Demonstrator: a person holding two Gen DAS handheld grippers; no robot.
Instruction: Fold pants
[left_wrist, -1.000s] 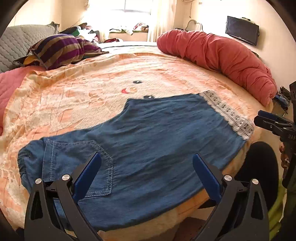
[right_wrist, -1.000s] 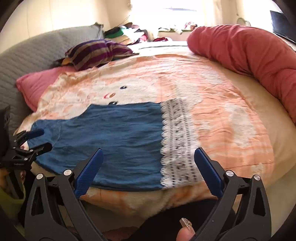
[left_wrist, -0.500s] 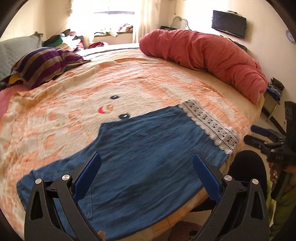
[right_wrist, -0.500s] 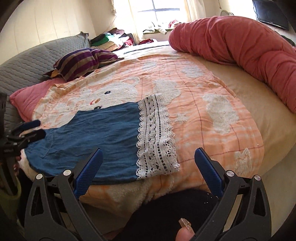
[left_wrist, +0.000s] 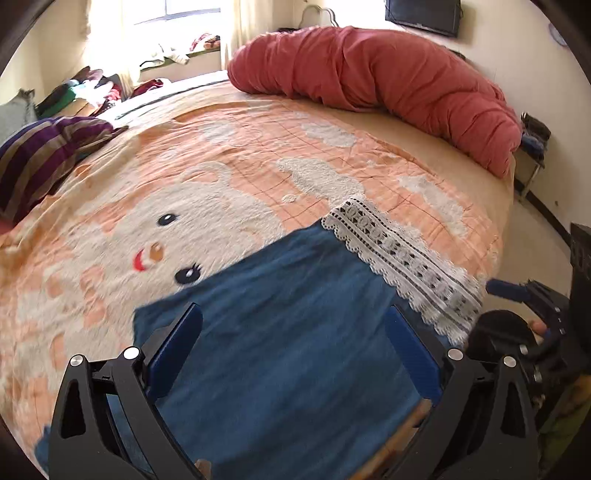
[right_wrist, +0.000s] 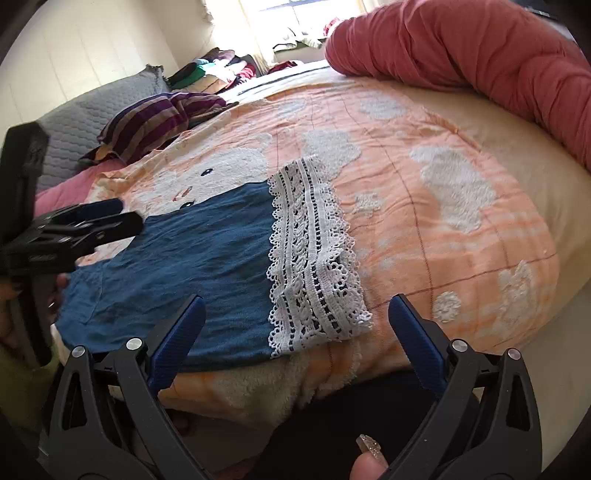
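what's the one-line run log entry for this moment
task: fold pants | pants: flat on blanket, lace hem right | left tongs: open | right tongs: open | fold: not begun

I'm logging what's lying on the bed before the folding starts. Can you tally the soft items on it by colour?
Blue: 1, the denim pants with a white lace hem
Red: 1, the rolled duvet
Purple-striped: 1, the pillow
Pink: 1, the pillow
Grey: 1, the quilted cushion
Orange: 1, the bear blanket
Total: 6
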